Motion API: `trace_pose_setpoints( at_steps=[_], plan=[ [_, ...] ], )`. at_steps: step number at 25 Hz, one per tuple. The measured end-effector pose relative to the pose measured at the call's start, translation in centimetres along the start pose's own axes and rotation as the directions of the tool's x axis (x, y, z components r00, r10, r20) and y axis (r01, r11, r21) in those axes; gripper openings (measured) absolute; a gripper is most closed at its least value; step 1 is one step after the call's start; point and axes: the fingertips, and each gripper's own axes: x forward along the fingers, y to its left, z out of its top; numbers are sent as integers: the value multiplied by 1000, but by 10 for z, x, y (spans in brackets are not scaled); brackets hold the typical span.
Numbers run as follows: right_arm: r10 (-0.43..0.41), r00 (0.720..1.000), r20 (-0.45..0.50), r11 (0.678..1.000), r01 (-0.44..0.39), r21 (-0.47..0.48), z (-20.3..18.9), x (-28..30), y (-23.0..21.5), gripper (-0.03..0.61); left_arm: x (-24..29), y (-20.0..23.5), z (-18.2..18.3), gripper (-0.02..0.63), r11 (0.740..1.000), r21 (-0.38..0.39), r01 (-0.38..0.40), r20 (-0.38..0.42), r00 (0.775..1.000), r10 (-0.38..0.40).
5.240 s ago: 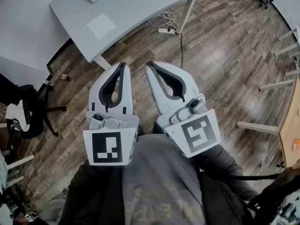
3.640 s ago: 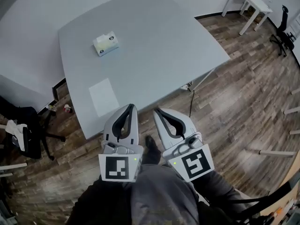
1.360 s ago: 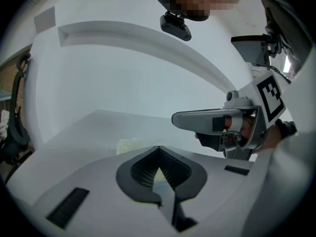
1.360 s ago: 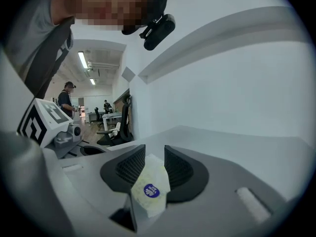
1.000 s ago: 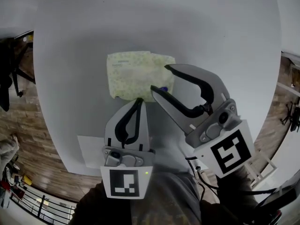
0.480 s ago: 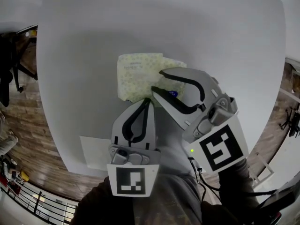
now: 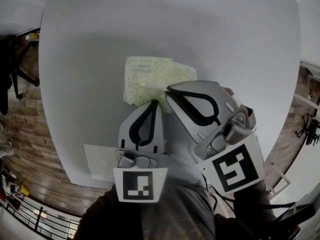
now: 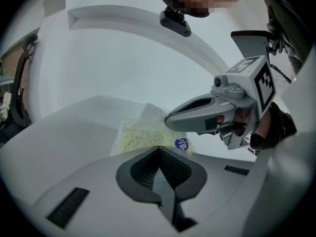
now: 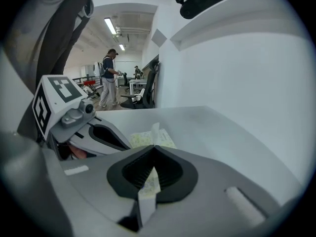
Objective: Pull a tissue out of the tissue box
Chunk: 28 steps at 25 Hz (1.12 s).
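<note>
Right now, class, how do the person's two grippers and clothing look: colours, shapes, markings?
The left gripper and right gripper are pale grey shells tapering to a point, with black ribbed pads around a teardrop opening. Each carries a white cube with a black square marker. The person wears a dark grey top.

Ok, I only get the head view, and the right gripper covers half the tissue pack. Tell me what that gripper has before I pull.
Observer: In the right gripper view, the right gripper has just been closing. Its tips now meet, and the thin white tissue stands straight up out of them, so it looks pinched.
Operator: Good. Now check the left gripper against the pack.
Observer: In the left gripper view, the left gripper has its tips together with nothing pinched between them. The pale yellow patterned soft tissue pack lies just beyond the tips; I cannot tell whether they touch it.
</note>
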Motion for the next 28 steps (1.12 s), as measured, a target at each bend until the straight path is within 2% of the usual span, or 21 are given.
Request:
trace_pose_setpoints(
  at_steps=[5,11,24,28],
  plan=[
    [-26,999,21,999,26,-20,23,-28,8,3,-2,-3,3,2,1000,-25,-18,-2,1000,18],
    [-64,997,50,996,67,-65,50,-57,23,3,-14,-12,16,2,998,-58,-9,33,999,11],
    [-122,987,105,986,132,-104,82,-102,77,3,-56,-29,42,2,999,-49,-3,130,991,10],
    [-131,985,112,984,143,-102,82,-108,95,3,-76,-36,38,2,1000,-29,9,127,992,-5]
  ],
)
